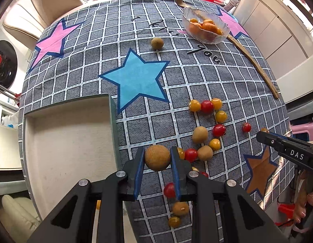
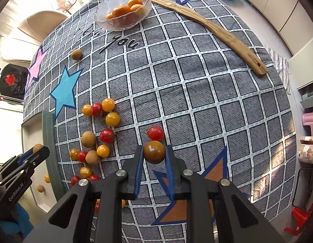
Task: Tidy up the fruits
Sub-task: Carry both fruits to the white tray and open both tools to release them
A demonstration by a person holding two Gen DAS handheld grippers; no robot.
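My left gripper (image 1: 157, 158) is shut on a tan longan (image 1: 157, 157) and holds it above the table beside the green-rimmed tray (image 1: 113, 109); it also shows in the right wrist view (image 2: 38, 148). My right gripper (image 2: 154, 152) is shut on a dark brownish tomato (image 2: 154, 151), just in front of a red tomato (image 2: 155, 133). Several red and yellow cherry tomatoes (image 1: 207, 106) and longans (image 1: 200, 134) lie scattered on the checked cloth. The tray (image 2: 47, 133) holds a longan (image 2: 40, 188) and a yellow tomato (image 2: 47, 178).
A glass bowl (image 1: 205, 37) with oranges stands at the far side, also in the right wrist view (image 2: 124, 23). A lone longan (image 1: 157, 43) lies near it. A long wooden spatula (image 2: 217, 30) lies along the right. The table edge drops off at right.
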